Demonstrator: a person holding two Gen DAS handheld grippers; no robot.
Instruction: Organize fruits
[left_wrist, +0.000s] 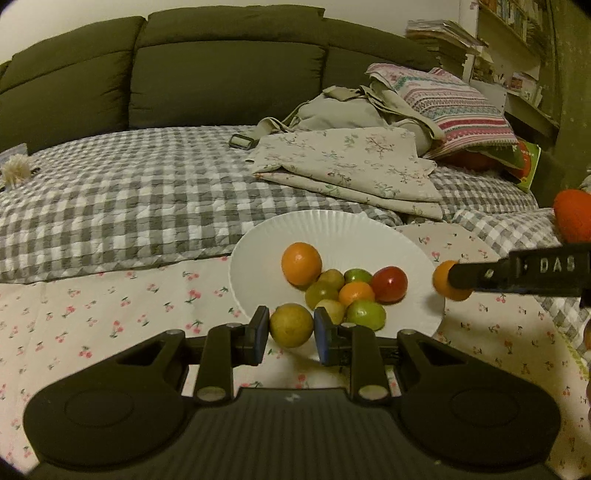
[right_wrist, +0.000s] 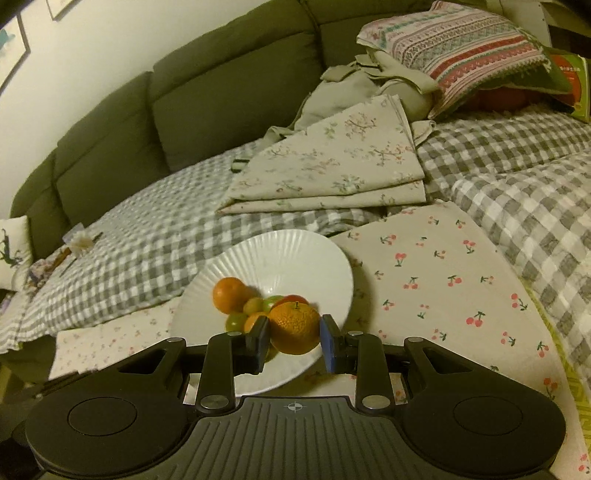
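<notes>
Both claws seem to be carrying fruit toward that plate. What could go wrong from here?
The white ribbed plate sits on soft bedding, so it may tip. Its piled round fruits could roll when the left gripper drops its yellow-green fruit. The right gripper may bump that pile with its stemmed orange mandarin.

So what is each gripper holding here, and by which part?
The left gripper holds a yellow-green fruit by its two sides. The right gripper holds a mandarin by its sides, stem up, over the white plate.
</notes>
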